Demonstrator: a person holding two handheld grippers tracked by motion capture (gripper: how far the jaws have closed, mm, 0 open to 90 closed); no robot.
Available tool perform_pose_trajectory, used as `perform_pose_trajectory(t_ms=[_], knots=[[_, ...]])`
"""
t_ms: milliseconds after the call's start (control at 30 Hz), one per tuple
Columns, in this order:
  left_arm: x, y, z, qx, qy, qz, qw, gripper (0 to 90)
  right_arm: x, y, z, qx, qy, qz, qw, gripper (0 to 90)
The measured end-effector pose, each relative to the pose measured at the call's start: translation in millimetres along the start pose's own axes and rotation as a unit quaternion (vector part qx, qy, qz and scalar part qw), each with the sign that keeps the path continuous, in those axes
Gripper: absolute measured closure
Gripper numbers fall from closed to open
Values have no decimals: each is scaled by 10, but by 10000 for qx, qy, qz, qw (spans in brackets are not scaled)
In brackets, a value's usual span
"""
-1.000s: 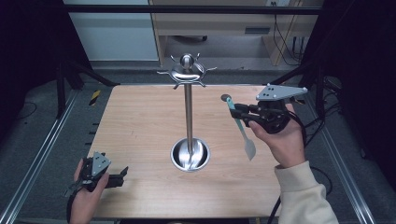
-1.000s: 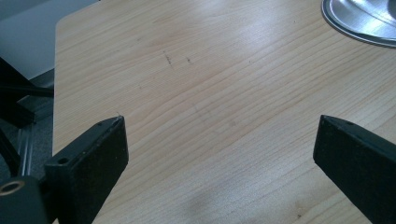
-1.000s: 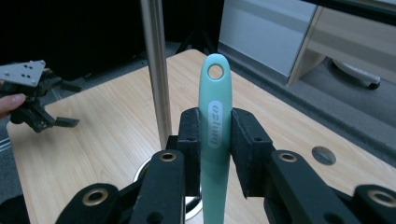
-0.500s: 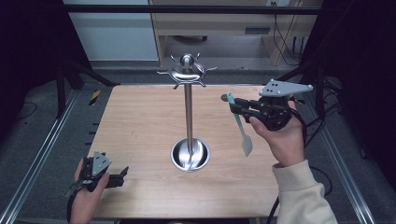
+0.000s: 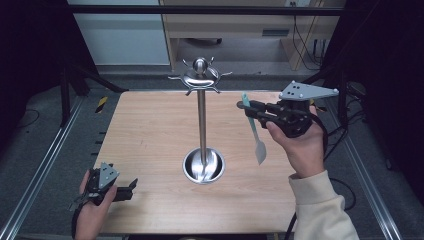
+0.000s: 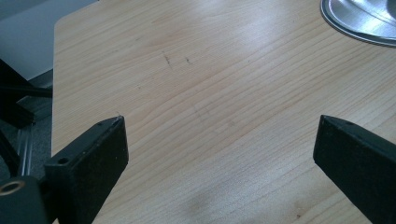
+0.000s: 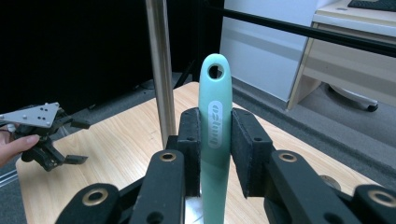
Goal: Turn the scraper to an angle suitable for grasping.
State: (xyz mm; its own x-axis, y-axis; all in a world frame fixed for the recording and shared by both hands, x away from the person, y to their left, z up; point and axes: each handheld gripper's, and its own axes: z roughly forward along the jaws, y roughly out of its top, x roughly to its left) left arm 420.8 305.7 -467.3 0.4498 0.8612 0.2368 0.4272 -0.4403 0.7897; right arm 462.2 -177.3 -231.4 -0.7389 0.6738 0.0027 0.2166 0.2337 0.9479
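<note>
Spatula [image 5: 252, 131] now higher beside stand [image 5: 201, 122], clenched in right gripper [image 5: 248, 108]; left gripper [image 5: 131, 187] jaws released near table [image 5: 150, 125] edge.

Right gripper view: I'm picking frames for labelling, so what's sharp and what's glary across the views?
Right gripper view: spatula handle sharp, near tongs soft. Left gripper view: pale glare on the table. High view: bright glints on the stand's base, dark surroundings.
</note>
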Motion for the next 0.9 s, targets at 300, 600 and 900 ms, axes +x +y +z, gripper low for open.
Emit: perform_pose_trajectory(t_ms=[300, 600, 900], knots=[[-3, 0, 2, 13, -9, 9, 10000, 29, 74, 47, -21, -165, 35, -25, 9999, 743], [-2, 2, 3, 12, -13, 20, 10000, 29, 149, 133, -14, -341, 55, -48, 9994, 743], [-3, 3, 0, 6, -15, 26, 10000, 29, 232, 160, -20, -508, 119, -45, 9986, 743]])
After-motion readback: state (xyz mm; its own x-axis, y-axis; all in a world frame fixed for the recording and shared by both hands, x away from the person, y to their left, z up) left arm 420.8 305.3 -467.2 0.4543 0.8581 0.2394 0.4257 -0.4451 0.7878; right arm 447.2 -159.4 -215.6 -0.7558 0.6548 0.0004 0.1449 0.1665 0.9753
